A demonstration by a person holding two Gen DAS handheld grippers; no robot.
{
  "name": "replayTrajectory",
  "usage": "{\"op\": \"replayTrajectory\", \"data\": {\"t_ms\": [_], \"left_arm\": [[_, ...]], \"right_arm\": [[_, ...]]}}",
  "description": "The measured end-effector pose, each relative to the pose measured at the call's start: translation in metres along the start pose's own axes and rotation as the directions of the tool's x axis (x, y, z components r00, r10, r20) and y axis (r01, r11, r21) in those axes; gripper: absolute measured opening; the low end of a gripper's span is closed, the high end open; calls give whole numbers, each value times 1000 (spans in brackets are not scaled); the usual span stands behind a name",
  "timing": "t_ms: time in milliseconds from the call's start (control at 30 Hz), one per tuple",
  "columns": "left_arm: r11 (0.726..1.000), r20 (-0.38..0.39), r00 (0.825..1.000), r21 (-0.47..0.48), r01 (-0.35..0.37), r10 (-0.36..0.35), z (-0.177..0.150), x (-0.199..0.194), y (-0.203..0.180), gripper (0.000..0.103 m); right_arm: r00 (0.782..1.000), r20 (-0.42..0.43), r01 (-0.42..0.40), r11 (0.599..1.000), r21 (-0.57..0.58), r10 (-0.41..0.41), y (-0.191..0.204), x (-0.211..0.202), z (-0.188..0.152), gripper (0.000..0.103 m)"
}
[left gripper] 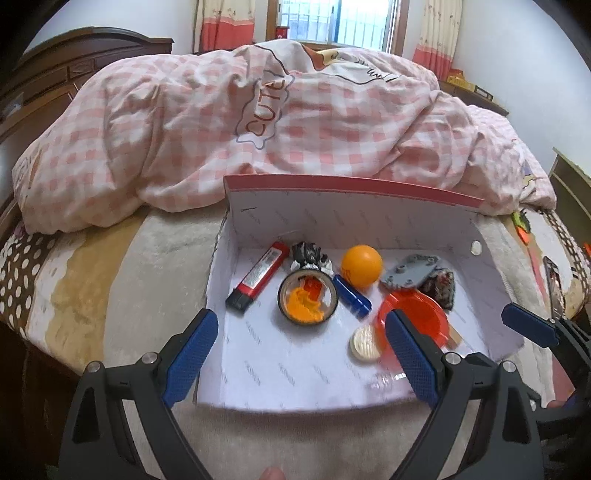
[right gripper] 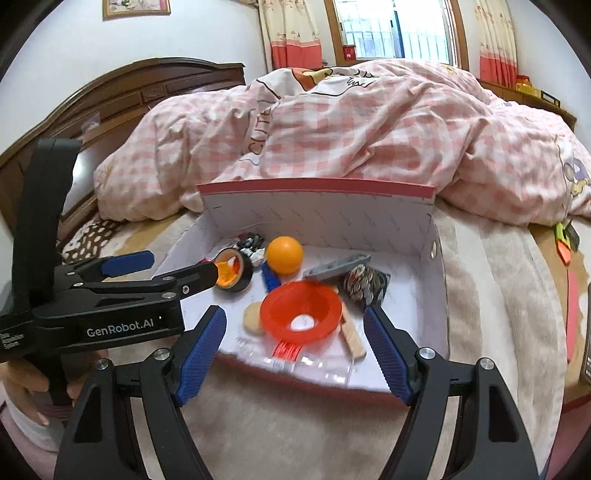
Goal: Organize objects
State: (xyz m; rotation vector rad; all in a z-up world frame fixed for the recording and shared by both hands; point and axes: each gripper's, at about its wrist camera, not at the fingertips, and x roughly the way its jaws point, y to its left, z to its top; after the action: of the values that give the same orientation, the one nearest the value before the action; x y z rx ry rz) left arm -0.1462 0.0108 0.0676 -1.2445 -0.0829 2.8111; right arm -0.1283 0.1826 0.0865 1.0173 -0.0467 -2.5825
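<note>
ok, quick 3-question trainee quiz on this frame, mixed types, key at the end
1. True or false: the orange ball lies inside the white box.
2. What lies just left of the tape roll? A) the red lighter B) the red funnel C) a spoon
3. Fill in: both the left gripper and the right gripper are ____.

Key: 1 true; 2 A; 3 open.

Soft daylight from the window [left gripper: 334, 22], heavy fisheye bending at dark corners, slight blur near the lens.
</note>
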Motion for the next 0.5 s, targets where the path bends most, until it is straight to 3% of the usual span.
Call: {"op": "replayTrajectory", "data": {"t_ms": [500], "left_arm": [[1000, -32, 999, 18, 13, -13, -60, -40, -10, 93]], "right_arm": [[999, -37, -2, 1000, 27, 3, 7, -38, -44, 79]]}}
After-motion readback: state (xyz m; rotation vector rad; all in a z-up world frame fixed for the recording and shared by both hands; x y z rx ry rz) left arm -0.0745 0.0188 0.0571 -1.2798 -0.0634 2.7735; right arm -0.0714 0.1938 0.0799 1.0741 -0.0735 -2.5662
